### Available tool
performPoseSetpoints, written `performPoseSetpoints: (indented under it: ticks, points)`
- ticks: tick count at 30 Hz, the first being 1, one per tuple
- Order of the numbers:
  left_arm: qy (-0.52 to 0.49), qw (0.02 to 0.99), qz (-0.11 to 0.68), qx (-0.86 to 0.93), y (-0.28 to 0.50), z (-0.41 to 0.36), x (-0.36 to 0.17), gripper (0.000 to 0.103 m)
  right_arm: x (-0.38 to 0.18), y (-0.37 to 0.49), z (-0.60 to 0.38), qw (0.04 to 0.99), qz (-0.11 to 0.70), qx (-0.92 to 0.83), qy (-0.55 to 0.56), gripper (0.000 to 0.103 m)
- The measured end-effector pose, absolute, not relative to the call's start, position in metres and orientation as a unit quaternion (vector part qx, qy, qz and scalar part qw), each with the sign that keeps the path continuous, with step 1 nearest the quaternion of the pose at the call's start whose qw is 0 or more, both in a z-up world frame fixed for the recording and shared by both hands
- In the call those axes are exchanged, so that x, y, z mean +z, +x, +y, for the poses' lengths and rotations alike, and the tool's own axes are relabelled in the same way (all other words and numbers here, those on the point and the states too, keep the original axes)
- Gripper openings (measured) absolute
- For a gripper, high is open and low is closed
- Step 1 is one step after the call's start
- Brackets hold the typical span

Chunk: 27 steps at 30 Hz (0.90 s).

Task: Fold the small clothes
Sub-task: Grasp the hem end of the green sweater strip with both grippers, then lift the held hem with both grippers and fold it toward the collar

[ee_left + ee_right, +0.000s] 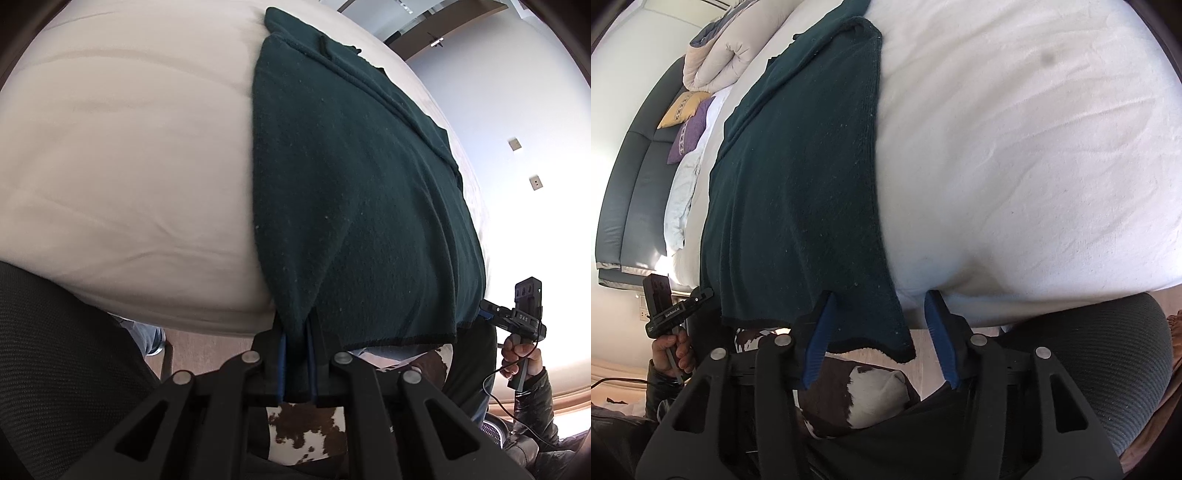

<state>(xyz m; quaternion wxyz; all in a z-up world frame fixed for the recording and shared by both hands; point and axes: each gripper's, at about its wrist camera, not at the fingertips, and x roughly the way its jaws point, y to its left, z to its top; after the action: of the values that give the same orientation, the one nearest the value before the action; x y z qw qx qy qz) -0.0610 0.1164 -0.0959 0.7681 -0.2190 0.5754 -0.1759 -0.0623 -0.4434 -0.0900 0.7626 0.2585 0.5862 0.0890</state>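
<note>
dark green garment (354, 206), flat on bed, near hem overhanging

A bed (1034, 166) covered by a white sheet is shown. A dark green garment (798, 184) is spread flat on it, its near edge draped over the bedside; pillows (689, 122) and a rolled duvet (720, 59) are piled at the headboard end.

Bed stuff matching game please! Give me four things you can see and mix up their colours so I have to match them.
Things:
1. garment
2. bed sheet
3. upper cushion
4. lower cushion

Colours:
A. purple
B. dark green
C. yellow
D. white

Pairs: 1-B, 2-D, 3-C, 4-A
</note>
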Motion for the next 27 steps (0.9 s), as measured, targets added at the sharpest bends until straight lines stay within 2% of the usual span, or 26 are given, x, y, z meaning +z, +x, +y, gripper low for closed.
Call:
performPoseSetpoints:
  ticks: [2,3,5,6,10,17,27]
  points:
    - [-0.22,0.768,0.575,-0.177,-0.061,0.117,-0.096,0.009,-0.091,-0.063,-0.445,0.762,0.588,0.089,0.257,0.043]
    - [-0.22,0.768,0.575,-0.178,-0.062,0.118,-0.096,0.009,-0.092,-0.064,-0.446,0.761,0.587,0.088,0.26,0.035]
    - [-0.22,0.768,0.575,-0.179,-0.063,0.119,-0.096,0.009,-0.094,-0.067,-0.452,0.759,0.585,0.09,0.271,0.028]
    - [-0.22,0.768,0.575,-0.18,-0.063,0.119,-0.096,0.009,-0.095,-0.069,-0.454,0.759,0.585,0.09,0.273,0.02]
    - [-0.217,0.77,0.573,-0.181,-0.064,0.118,-0.092,0.009,-0.095,-0.072,-0.449,0.76,0.583,0.092,0.272,0.01]
    - [-0.238,0.77,0.559,-0.195,-0.066,0.125,-0.082,0.008,-0.068,-0.08,-0.443,0.783,0.533,0.124,0.296,0.008]
    - [-0.369,0.755,0.488,-0.237,-0.056,0.163,-0.049,0.008,-0.02,-0.059,-0.433,0.81,0.442,0.181,0.341,0.008]
